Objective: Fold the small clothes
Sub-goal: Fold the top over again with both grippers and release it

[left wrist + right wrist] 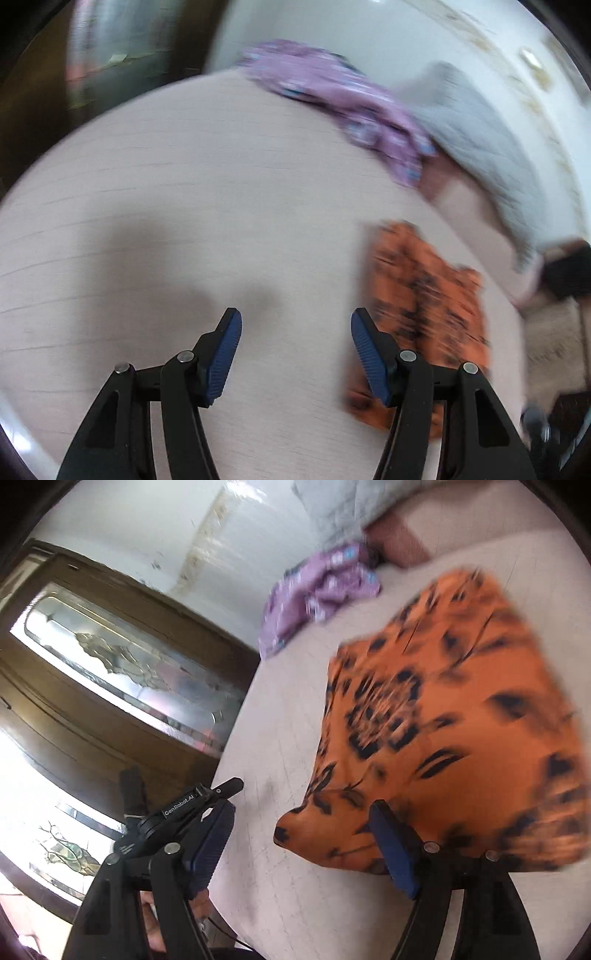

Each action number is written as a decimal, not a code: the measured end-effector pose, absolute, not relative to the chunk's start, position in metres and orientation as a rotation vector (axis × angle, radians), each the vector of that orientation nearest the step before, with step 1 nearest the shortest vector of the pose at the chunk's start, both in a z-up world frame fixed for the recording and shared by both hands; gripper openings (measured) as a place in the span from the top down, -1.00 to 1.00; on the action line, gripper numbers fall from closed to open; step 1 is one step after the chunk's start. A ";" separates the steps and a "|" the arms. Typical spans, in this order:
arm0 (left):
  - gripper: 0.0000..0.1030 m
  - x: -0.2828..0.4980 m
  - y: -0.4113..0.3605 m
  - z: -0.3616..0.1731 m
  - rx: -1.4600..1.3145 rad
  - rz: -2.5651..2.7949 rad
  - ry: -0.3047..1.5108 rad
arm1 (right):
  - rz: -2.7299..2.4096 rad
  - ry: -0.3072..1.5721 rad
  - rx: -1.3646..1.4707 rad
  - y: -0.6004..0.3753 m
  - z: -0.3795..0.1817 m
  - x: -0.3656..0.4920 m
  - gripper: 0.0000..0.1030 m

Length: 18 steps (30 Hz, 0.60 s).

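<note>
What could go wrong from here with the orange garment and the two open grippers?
The orange patterned garment lies folded by the right gripper, whose open jaws could snag its near corner and undo the fold. The purple garment sits crumpled near the bed's edge and might slide off when grabbed.

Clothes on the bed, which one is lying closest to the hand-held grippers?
The orange garment with black spots, lying flat just beside the right hand-held gripper. The purple garment lies crumpled farther off, near the grey blanket.
</note>
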State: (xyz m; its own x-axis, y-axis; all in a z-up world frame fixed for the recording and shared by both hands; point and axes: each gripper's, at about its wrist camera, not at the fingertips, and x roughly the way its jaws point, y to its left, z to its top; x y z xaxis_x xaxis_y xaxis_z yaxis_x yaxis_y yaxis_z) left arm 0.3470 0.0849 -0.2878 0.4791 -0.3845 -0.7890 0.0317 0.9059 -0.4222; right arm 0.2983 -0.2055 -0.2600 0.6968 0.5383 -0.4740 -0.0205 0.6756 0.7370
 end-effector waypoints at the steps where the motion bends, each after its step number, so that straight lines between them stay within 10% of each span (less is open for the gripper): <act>1: -0.23 0.345 0.075 -0.286 -0.365 -0.311 1.049 | 0.312 0.720 0.776 -0.219 -0.255 0.292 -0.52; 11: -0.49 0.306 -0.007 -0.296 -0.095 -0.439 1.110 | 0.039 0.706 0.700 -0.272 -0.263 0.269 0.23; 15: 0.43 0.309 -0.017 -0.308 -0.068 -0.438 1.110 | 0.032 0.786 0.741 -0.270 -0.288 0.272 0.24; 18: 0.58 0.306 -0.018 -0.301 -0.033 -0.413 1.048 | 0.032 0.813 0.799 -0.259 -0.310 0.274 0.24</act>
State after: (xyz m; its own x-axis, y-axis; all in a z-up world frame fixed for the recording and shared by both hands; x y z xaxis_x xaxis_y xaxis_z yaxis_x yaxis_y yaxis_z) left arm 0.3063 -0.0178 -0.3013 0.4302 -0.3462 -0.8337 0.3153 0.9230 -0.2206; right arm 0.2743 -0.2594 -0.3103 0.7034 0.3164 -0.6365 0.2658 0.7134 0.6484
